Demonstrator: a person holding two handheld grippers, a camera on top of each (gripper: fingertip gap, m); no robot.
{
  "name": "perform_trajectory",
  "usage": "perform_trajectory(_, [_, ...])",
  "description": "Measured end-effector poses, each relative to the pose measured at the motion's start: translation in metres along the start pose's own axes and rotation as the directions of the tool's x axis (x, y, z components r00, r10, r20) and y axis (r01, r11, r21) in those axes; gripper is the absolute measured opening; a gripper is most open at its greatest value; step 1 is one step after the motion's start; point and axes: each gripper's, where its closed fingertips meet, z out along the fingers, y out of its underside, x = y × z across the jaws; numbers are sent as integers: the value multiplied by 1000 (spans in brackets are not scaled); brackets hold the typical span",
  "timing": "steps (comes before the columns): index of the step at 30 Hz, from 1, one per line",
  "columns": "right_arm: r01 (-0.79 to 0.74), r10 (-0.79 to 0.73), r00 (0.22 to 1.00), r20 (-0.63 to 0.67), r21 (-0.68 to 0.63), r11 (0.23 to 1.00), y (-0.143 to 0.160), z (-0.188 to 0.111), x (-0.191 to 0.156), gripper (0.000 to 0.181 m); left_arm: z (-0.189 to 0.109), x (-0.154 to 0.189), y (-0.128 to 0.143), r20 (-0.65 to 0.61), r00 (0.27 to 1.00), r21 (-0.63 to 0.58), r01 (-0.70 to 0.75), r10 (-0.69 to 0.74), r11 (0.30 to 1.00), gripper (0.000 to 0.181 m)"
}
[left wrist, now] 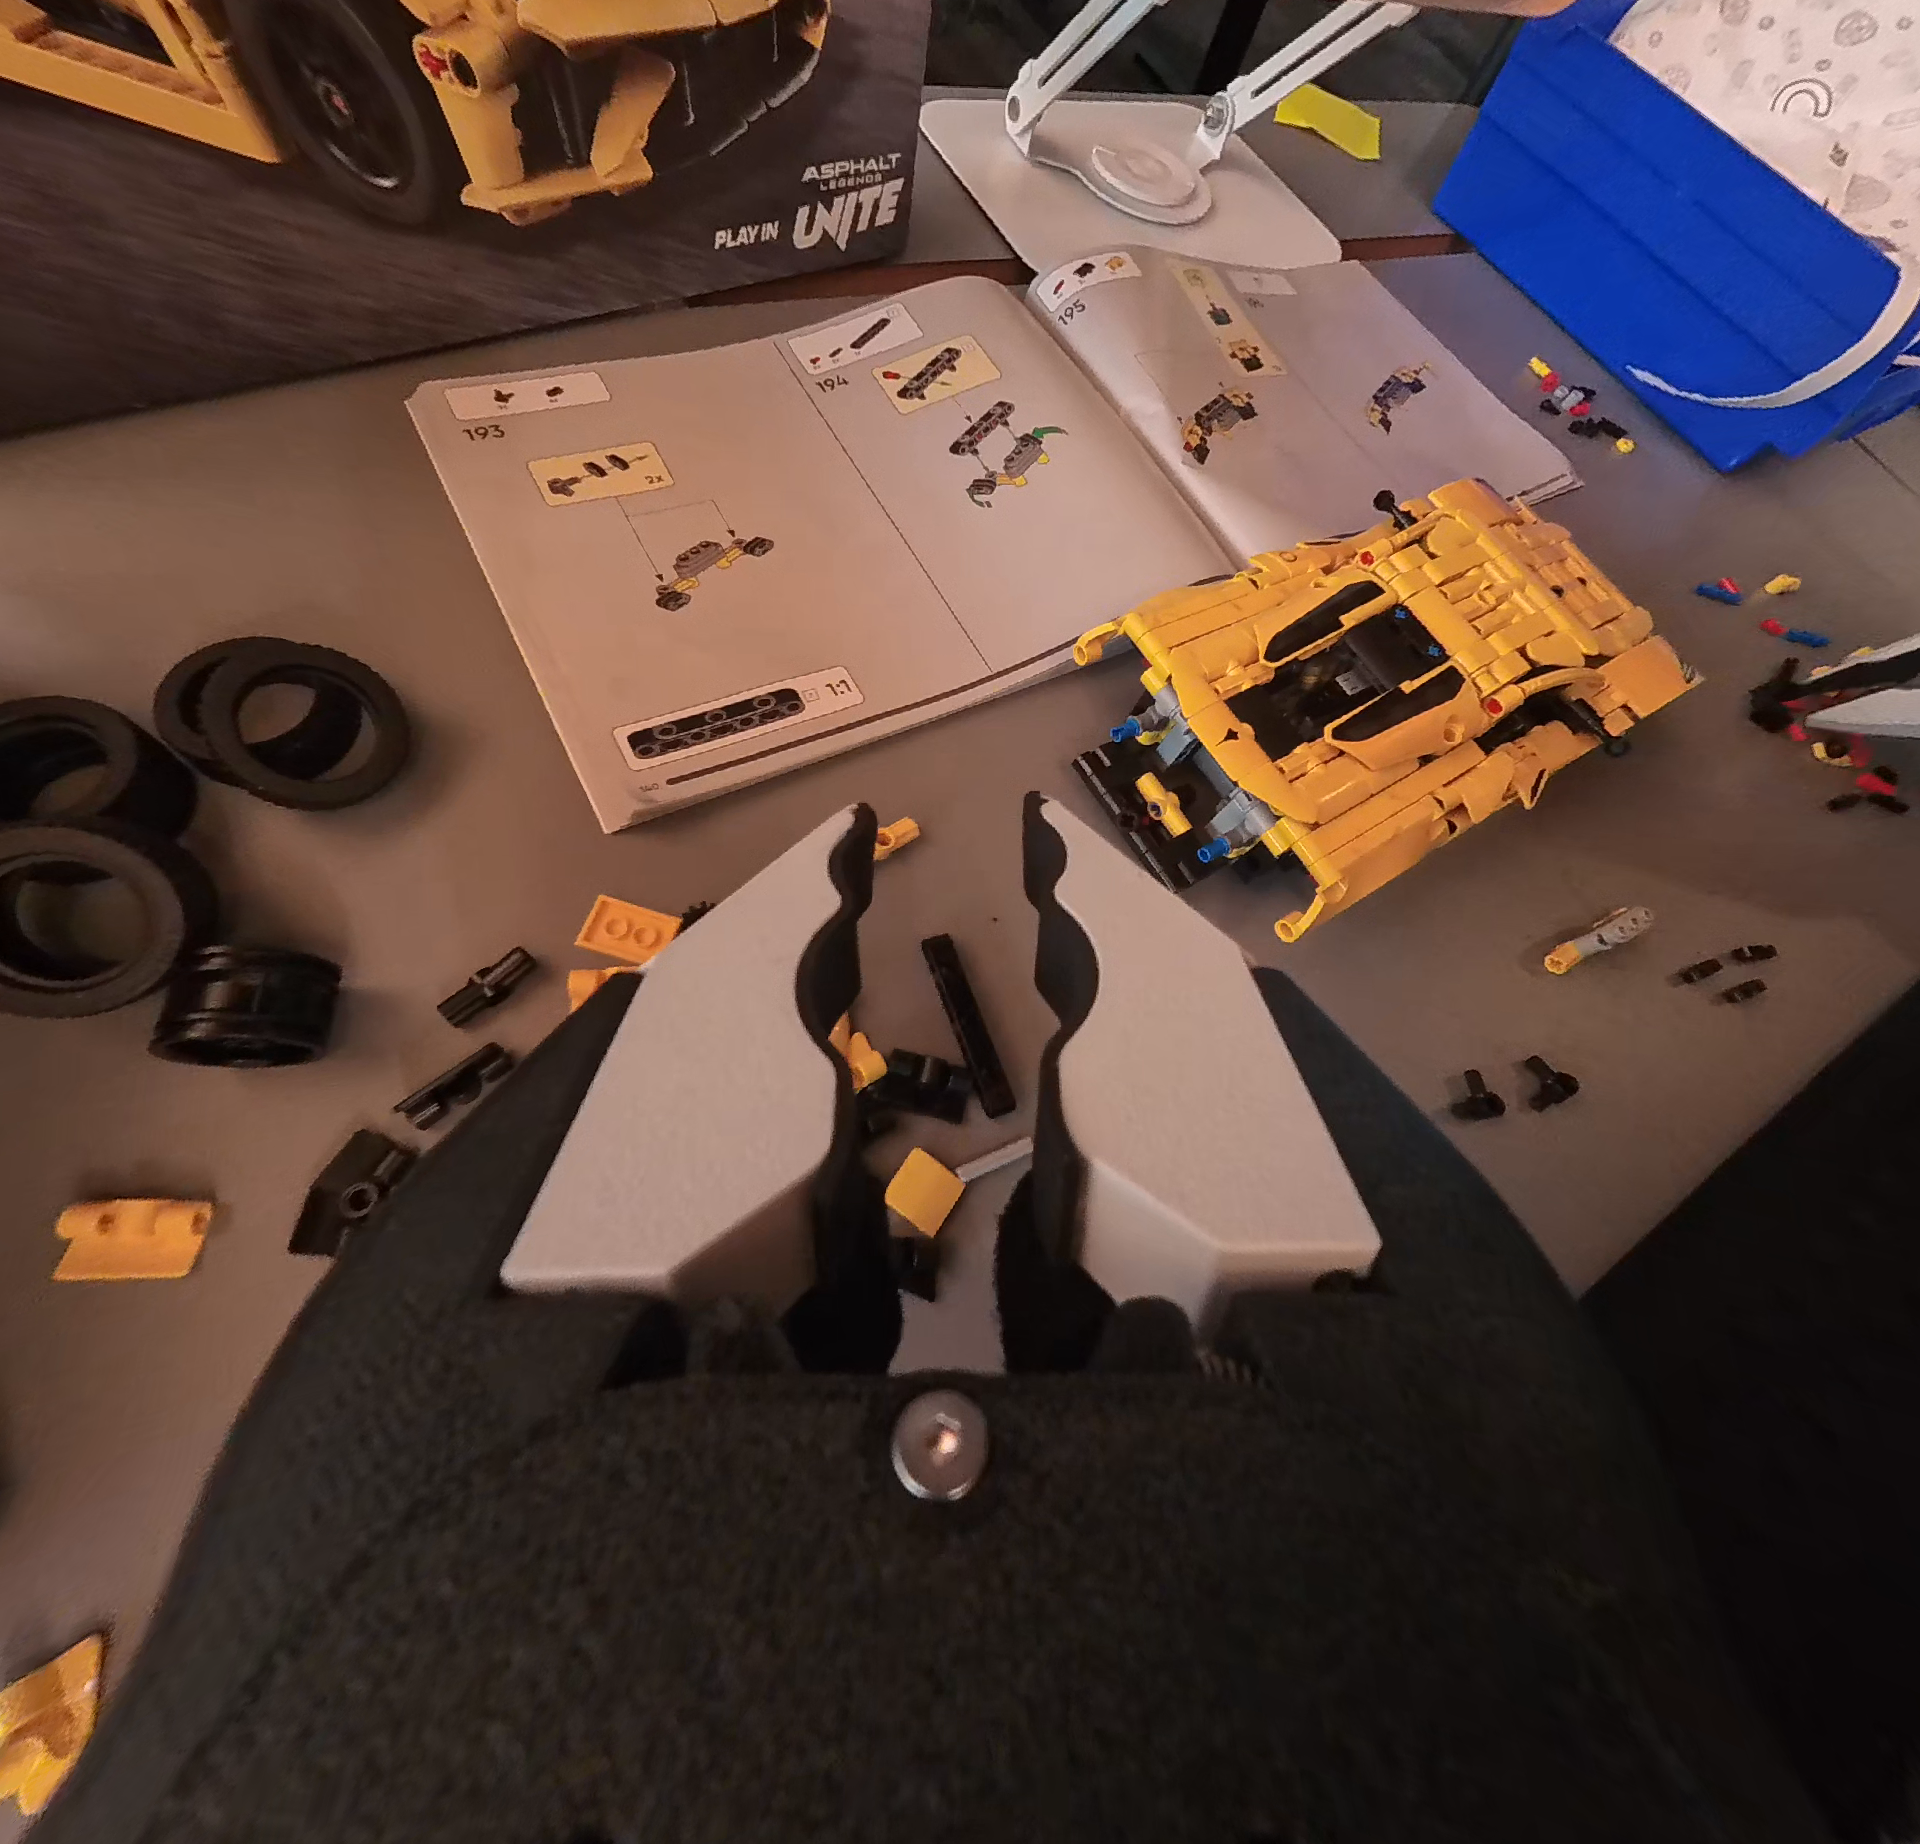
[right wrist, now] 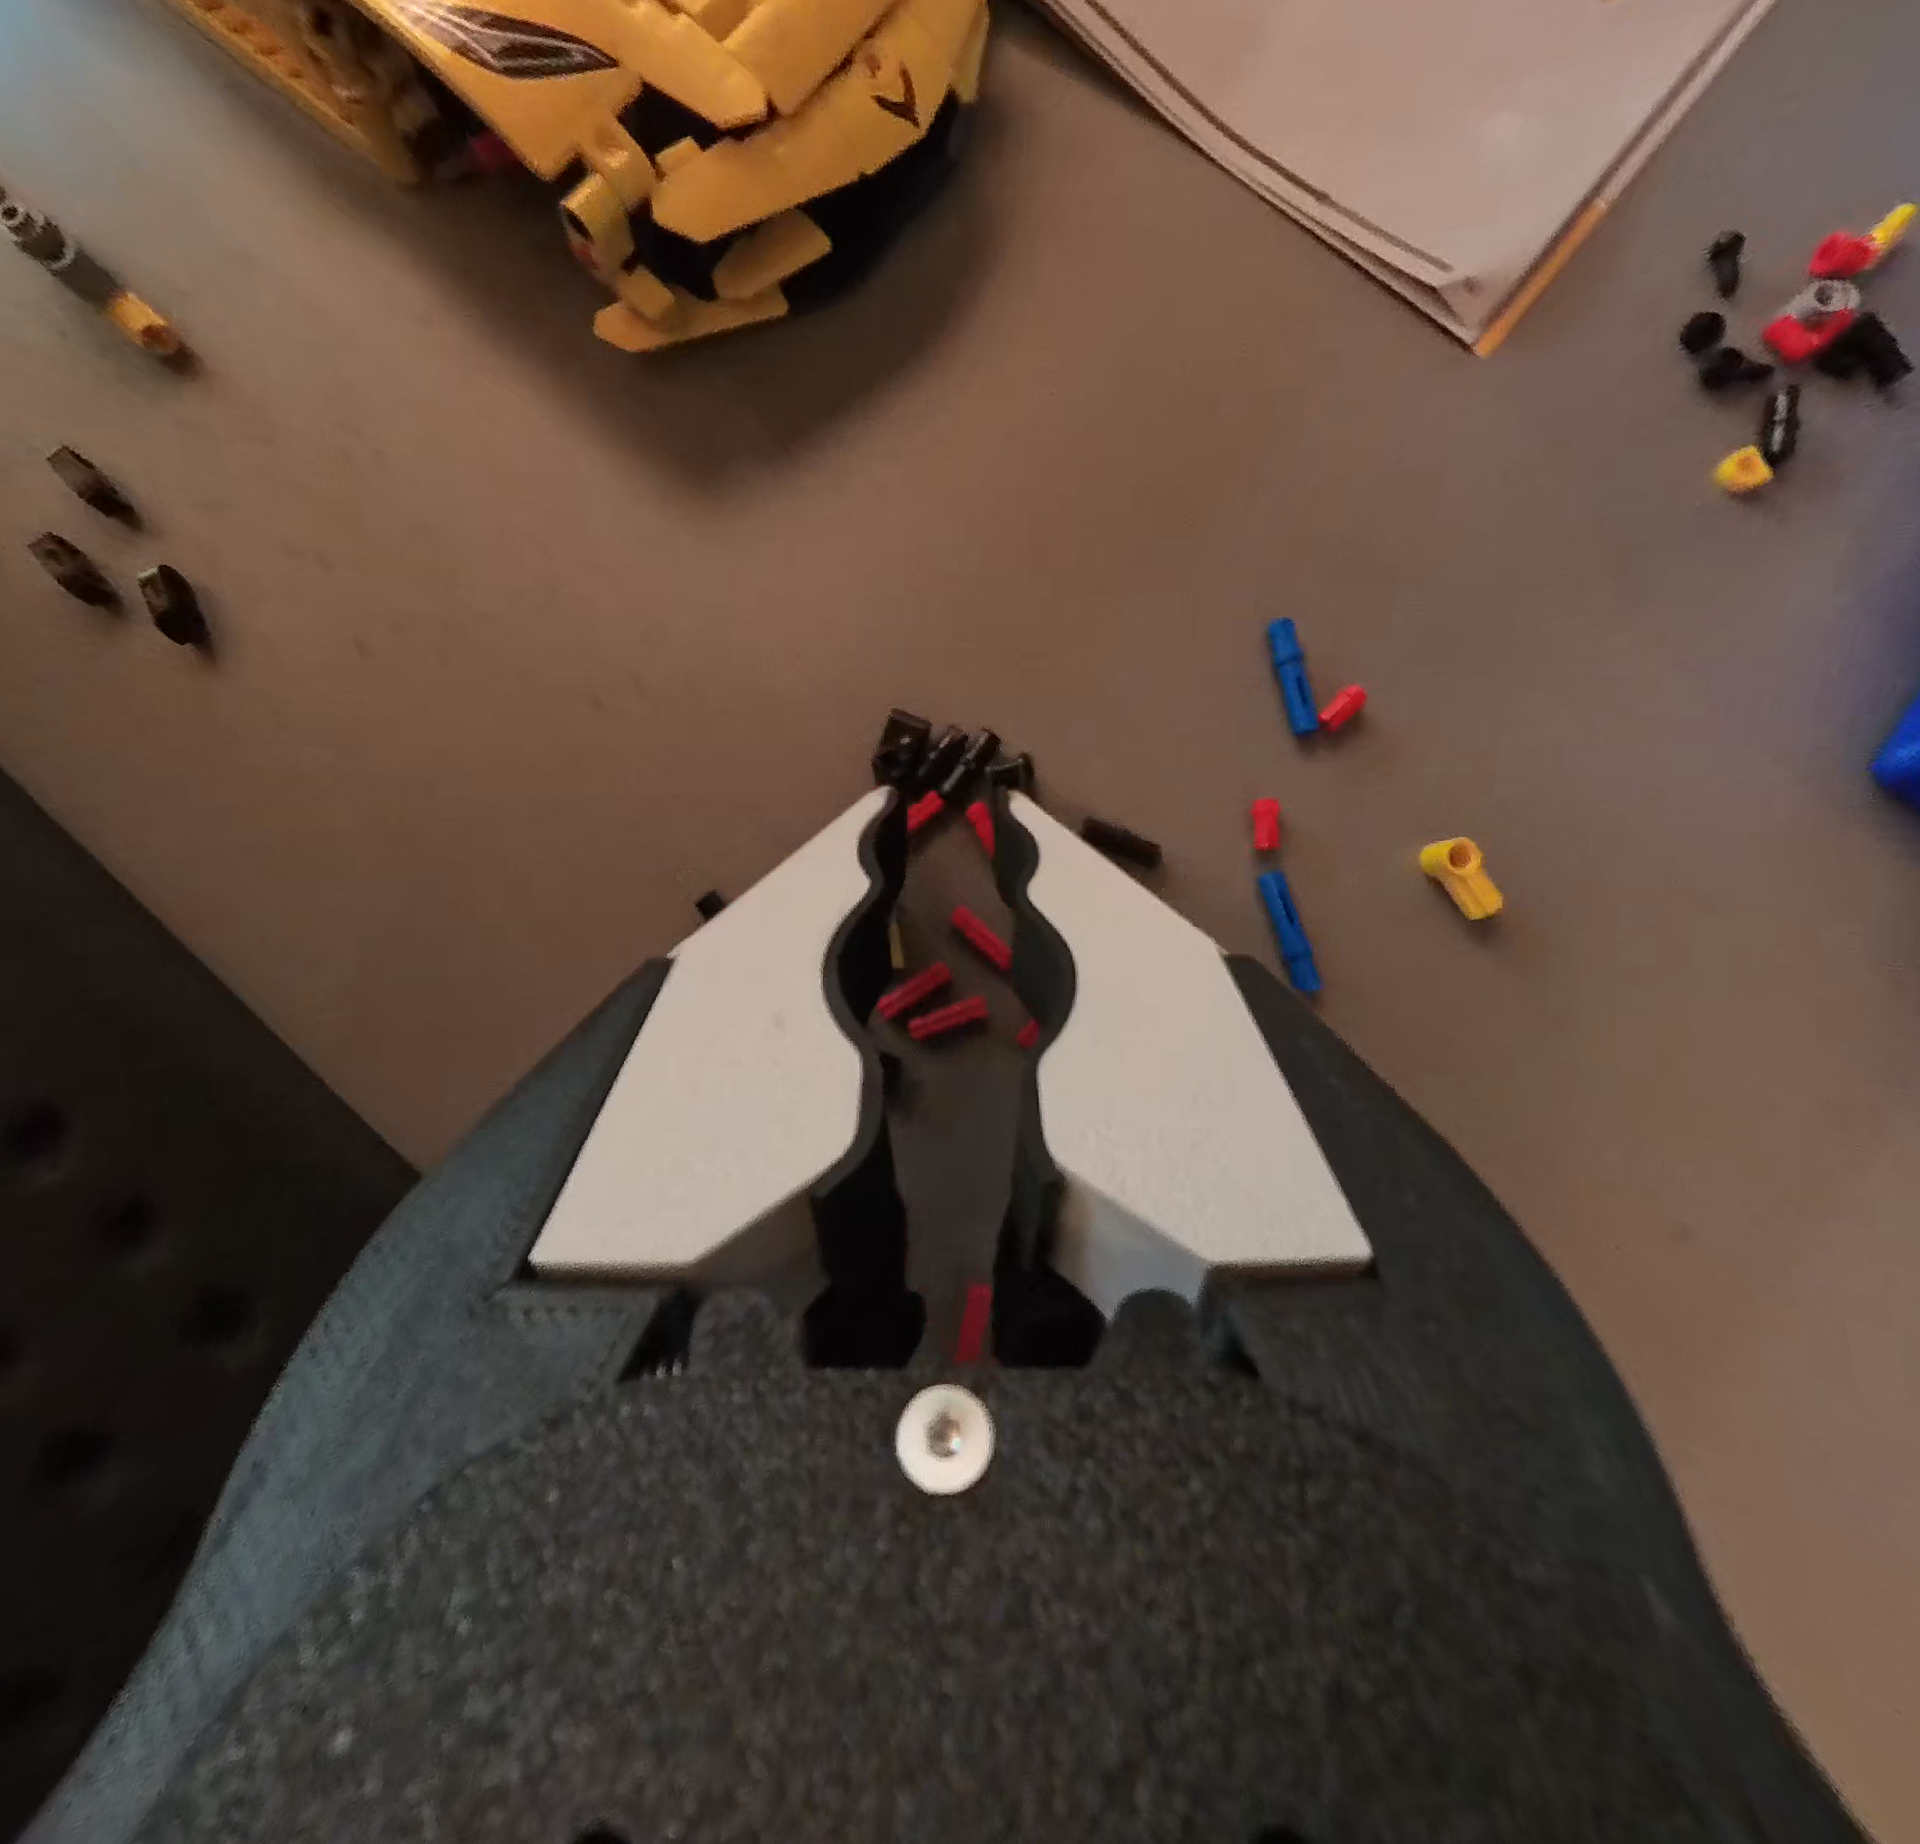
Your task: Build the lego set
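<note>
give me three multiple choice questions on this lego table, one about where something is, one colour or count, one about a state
1. Where do the black tyres lie in the left wrist view?
A. left of the instruction booklet
B. on the yellow car
C. in the blue bin

2. What colour are the small pins seen between the right gripper fingers?
A. green
B. red
C. white

3. How is the left gripper?
A. shut on a tyre
B. shut on the booklet
C. open, holding nothing

Answers: 1 A, the tyres sit on the table at the far left; 2 B, red pins lie on the table in the gap; 3 C, its fingers stand apart over loose pieces.
</note>
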Motion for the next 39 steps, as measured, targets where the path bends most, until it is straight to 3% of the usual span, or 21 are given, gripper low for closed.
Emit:
perform_trajectory(8, [17,-18,1000,-10,-26,1000,3,-4,1,15,-2,-3,1,5,1000,2,8,-8,1000,28])
perform_trajectory(18, [-62,51,990,-135,-79,995,41,-39,41,14,2,0,-1,-6,1000,0,-1,1,1000,28])
perform_trajectory(29, [-82,60,987,-150,-144,986,75,-54,41,15,12,11,-8,-32,999,-24,-36,36,999,28])
perform_trajectory(39, [-131,114,979,-170,-92,987,87,-64,49,15,25,27,-15,-52,996,-46,-71,68,996,28])
